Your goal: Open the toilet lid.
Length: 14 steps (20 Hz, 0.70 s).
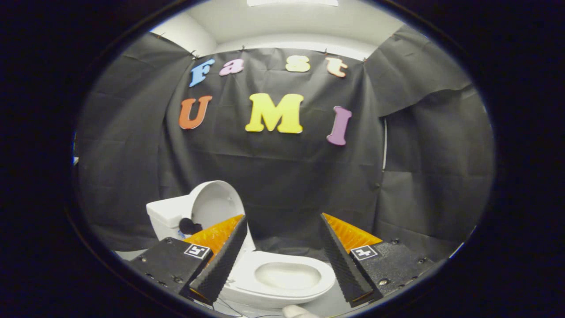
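Observation:
A small white toilet [282,278] stands just ahead of my gripper [282,221], its bowl lying between and below the two fingers. Its lid [215,204] stands raised, leaning back against the white tank [167,216], partly hidden by the left finger [223,256]. The seat rim and the hollow of the bowl are in plain sight. My gripper is open, the fingers spread wide with nothing between them. The right finger [342,260] sits off to the right of the bowl, apart from it.
Black cloth walls close in the booth behind the toilet and on both sides. A small dark object [189,226] rests by the tank at the base of the lid. A pale rounded thing [298,311] pokes in below the bowl. The toilet stands on a pale surface [128,255].

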### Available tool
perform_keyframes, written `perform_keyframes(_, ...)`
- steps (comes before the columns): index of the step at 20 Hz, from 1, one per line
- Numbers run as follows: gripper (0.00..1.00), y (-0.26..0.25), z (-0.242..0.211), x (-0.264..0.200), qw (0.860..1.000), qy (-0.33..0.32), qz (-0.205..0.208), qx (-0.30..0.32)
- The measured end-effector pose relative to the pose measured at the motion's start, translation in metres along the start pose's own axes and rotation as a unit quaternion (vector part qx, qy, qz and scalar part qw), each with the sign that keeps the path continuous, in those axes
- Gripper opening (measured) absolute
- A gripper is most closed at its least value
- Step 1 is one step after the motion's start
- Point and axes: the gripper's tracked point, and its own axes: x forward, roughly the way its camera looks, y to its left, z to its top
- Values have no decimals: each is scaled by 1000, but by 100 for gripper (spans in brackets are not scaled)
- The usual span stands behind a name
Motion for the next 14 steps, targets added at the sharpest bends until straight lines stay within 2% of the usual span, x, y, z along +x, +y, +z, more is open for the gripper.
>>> perform_keyframes(2, 100, -26, -12, -13, 1000, -17, -15, -9)
perform_keyframes(5, 100, -58, -52, -36, 999, 2, -43, -24)
perform_keyframes(9, 100, -73, -94, -69, 999, 34, -35, -5)
perform_keyframes(14, 100, -88, -115, -90, 998, 43, -46, 25)
